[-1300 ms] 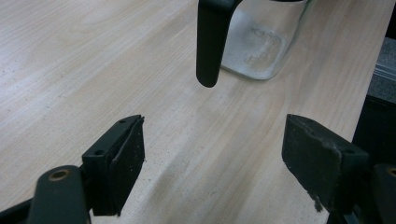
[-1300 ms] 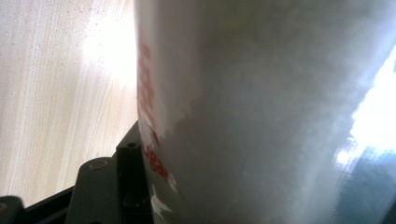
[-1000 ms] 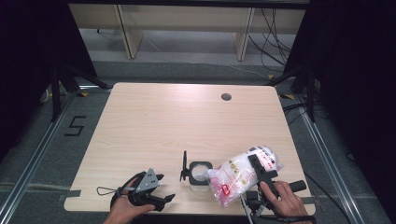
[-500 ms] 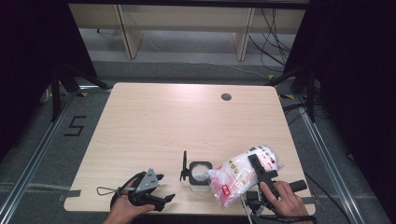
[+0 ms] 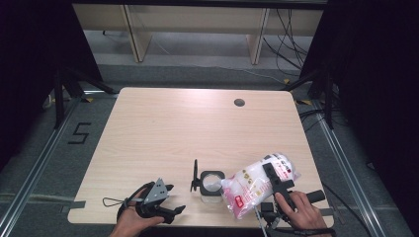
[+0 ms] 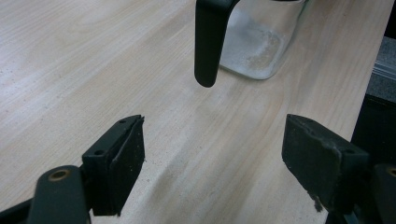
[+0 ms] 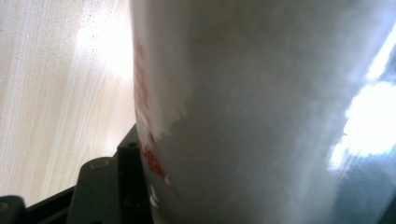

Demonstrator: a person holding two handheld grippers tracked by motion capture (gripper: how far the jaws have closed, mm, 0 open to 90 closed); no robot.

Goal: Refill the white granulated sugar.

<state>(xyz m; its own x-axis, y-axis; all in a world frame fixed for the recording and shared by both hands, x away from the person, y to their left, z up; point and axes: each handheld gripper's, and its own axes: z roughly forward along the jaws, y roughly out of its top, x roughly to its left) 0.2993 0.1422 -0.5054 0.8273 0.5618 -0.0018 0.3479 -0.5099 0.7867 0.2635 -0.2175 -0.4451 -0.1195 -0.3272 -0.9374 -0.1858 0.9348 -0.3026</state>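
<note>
A clear plastic bag of white powder [image 5: 252, 183] with red print hangs tilted near the table's front edge. My right gripper [image 5: 271, 173] is shut on it, with a black jaw across its upper side. The bag [image 7: 261, 112] stands right against the right gripper view's camera. The bag's low end reaches the rim of a square glass jar [image 5: 211, 186] with a black handle [image 5: 195, 176]. My left gripper [image 5: 173, 201] rests open on the table left of the jar. Ahead of its spread jaws [image 6: 212, 163] hang the handle [image 6: 208, 42] and the jar [image 6: 259, 42], which has a little powder at its bottom.
The pale wooden table [image 5: 197, 128] has a round cable hole [image 5: 239, 102] at the back right. Wooden shelving [image 5: 192, 24] and cables lie on the floor beyond it. Dark stands flank both sides of the table.
</note>
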